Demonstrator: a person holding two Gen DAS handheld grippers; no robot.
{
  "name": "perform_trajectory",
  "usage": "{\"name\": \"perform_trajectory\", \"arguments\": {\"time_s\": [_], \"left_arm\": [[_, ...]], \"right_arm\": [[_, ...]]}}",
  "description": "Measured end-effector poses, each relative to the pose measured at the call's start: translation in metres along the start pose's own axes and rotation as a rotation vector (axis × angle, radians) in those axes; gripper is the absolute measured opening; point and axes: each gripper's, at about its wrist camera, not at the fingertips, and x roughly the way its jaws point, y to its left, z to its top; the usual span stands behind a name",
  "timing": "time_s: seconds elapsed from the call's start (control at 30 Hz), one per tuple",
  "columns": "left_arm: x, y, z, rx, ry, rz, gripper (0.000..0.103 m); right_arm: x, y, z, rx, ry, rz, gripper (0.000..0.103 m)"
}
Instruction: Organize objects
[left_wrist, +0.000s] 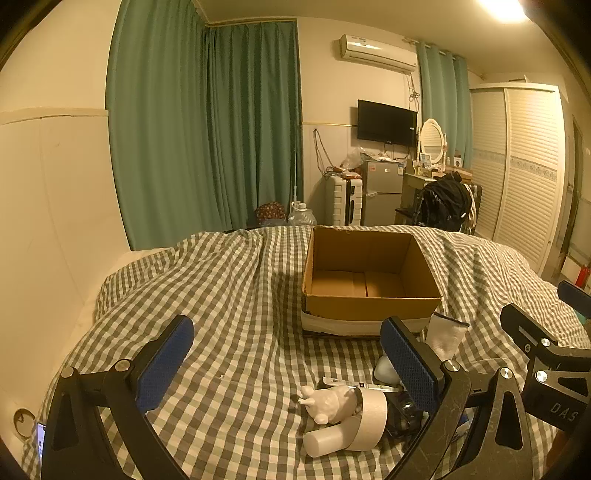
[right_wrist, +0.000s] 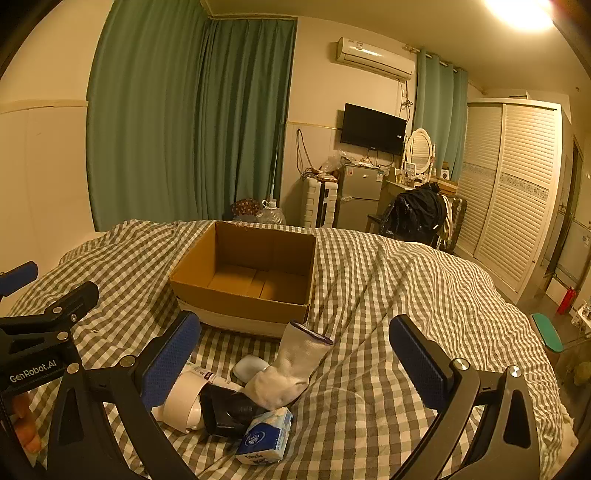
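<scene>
Things lie in a small heap on the bed (right_wrist: 388, 295), near the box (right_wrist: 240, 299): a sock (right_wrist: 291, 365), a tape roll (right_wrist: 183, 404), a tissue pack (right_wrist: 266, 437) and a white toy (left_wrist: 328, 402). Left tool (left_wrist: 288, 365) and right tool (right_wrist: 295, 362) are both spread wide, holding nothing.

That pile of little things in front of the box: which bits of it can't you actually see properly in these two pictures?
- Left wrist view: the black item is mostly hidden behind the left claw and the tape roll.
- Left wrist view: the sock is partly hidden behind that claw's finger.
- Right wrist view: the white figurine is missing, hidden behind the right claw.
- Both views: the tube's label is too small to read.
</scene>
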Motion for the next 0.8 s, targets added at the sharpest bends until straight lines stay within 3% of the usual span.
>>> {"name": "perform_trajectory", "arguments": {"time_s": [0.8], "left_arm": [[-0.0018,-0.0023,0.0000,0.011,-0.011,0.013,0.103]], "right_arm": [[-0.0044,0.0017,0.0041,-0.017,-0.010,0.008,0.103]]}}
